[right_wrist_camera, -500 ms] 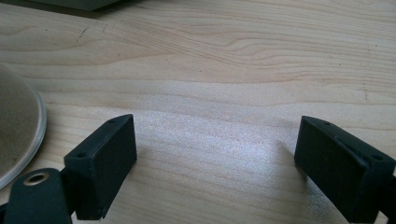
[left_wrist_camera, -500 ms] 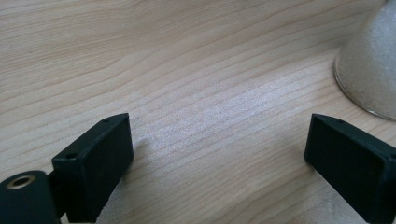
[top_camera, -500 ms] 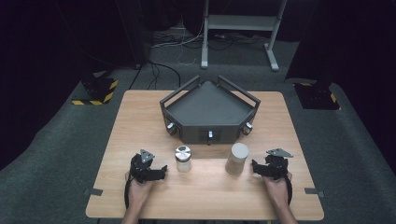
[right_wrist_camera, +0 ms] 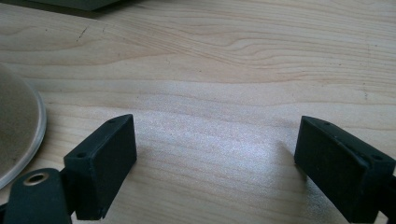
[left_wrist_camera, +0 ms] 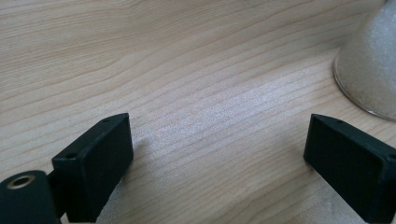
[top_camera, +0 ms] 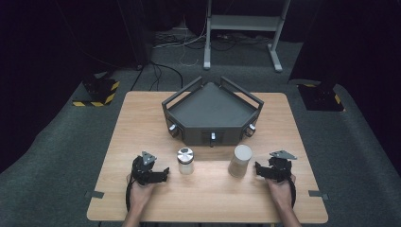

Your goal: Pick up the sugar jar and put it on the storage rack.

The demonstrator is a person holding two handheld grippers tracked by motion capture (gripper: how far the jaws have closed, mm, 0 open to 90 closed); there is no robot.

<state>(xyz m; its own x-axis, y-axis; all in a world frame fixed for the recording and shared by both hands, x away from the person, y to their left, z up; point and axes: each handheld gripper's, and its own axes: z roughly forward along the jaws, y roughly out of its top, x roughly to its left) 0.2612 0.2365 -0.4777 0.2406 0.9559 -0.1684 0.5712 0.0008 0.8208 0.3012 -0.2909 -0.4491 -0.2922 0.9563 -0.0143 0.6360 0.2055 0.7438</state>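
My left gripper (top_camera: 163,173) rests low on the wooden counter (top_camera: 203,198) at the near left, its fingers (left_wrist_camera: 95,163) spread wide with nothing between them, just bare wood grain. Just to its right stands a small clear jar with a silver lid (top_camera: 185,161), close to my fingertips but apart from them; in the left gripper view its white, grainy side (left_wrist_camera: 373,65) sits off to the far right, outside the gap.

My right gripper (top_camera: 259,170) lies at the near right of the counter, fingers (right_wrist_camera: 102,163) likewise released and holding nothing. Just to its left stands a taller cylindrical jar with a pale lid (top_camera: 240,161), near the fingertips and not touching them. In the right gripper view the rounded edge of that jar (right_wrist_camera: 18,126) shows at the left, beside my left finger and outside the gap.

The two jars stand upright side by side between my hands, well apart from each other. Beyond them, toward the far side of the counter, sits a dark grey angular tray with raised rails (top_camera: 213,106) and small knobs on its near face.
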